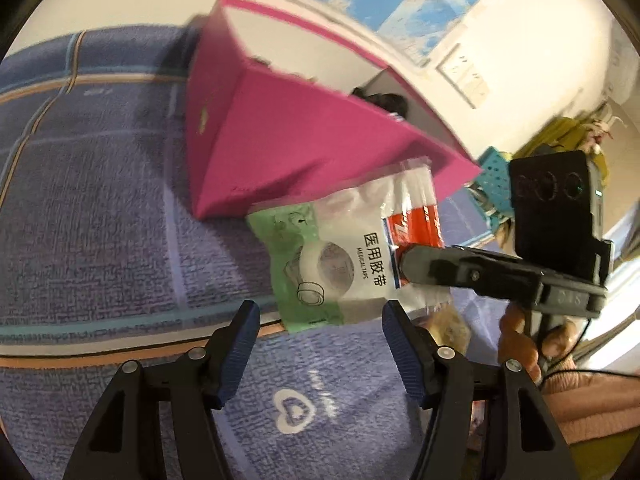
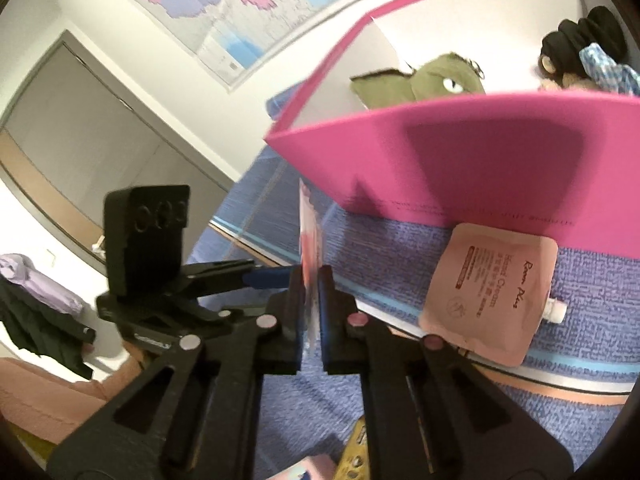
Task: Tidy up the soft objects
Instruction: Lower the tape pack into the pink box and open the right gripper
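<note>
A white, green and red medical tape packet (image 1: pixel 340 256) hangs in the air in front of a pink box (image 1: pixel 288 136). My right gripper (image 2: pixel 312 280) is shut on the packet's edge (image 2: pixel 310 232), seen edge-on in the right wrist view. In the left wrist view the right gripper (image 1: pixel 408 260) comes in from the right, clamped on the packet. My left gripper (image 1: pixel 320 316) is open and empty just below the packet. The pink box (image 2: pixel 460 160) holds a green plush (image 2: pixel 432 80) and a dark plush (image 2: pixel 580 48). A pink hand cream pouch (image 2: pixel 492 292) lies on the blue mat beside the box.
A blue-purple mat (image 1: pixel 100 220) with striped borders covers the surface. A teal basket (image 1: pixel 496 176) stands behind the right gripper. A yellow packet (image 2: pixel 354 456) and a pink item (image 2: pixel 312 468) lie near the lower edge. A map (image 2: pixel 224 8) hangs on the wall.
</note>
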`<state>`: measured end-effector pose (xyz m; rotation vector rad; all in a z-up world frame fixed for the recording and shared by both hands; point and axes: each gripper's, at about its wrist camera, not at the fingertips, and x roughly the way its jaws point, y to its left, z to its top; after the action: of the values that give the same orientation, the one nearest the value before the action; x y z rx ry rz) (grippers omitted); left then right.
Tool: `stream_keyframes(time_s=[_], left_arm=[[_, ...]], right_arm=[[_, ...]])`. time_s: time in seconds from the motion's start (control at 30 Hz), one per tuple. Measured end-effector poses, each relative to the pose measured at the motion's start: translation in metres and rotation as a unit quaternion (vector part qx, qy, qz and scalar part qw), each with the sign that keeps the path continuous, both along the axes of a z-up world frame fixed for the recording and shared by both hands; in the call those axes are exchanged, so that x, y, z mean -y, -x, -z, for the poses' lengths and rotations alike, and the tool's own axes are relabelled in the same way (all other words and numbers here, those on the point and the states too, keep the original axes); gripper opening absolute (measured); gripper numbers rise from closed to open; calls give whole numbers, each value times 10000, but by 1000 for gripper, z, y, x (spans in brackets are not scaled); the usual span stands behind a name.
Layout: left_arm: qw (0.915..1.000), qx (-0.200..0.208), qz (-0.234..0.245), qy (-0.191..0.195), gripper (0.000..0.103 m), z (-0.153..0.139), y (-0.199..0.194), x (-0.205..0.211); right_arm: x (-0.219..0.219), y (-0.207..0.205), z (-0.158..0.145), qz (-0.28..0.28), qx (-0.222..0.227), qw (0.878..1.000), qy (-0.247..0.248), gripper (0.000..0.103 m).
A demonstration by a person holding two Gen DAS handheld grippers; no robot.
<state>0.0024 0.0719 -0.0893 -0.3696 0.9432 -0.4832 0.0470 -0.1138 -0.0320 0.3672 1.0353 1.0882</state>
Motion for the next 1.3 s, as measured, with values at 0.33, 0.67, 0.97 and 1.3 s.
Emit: stream_keyframes(time_s=[0.33, 0.67, 0.97, 1.3], left_arm=[[9972, 625, 382, 166, 65, -52, -3, 10], [9934, 1101, 6, -333, 65, -107, -45, 3], [9911, 879, -310, -954, 65, -96, -75, -1], [9840, 770, -668, -1464, 64, -88, -86, 3]], right_arm=[[16, -4, -49, -35, 491, 9970, -597, 7], [11, -41, -91, 210, 1017, 9919, -738, 7], [2, -82, -71, 285, 758, 9954, -502, 10], [-13, -104, -28, 443, 221, 9957, 780, 37]])
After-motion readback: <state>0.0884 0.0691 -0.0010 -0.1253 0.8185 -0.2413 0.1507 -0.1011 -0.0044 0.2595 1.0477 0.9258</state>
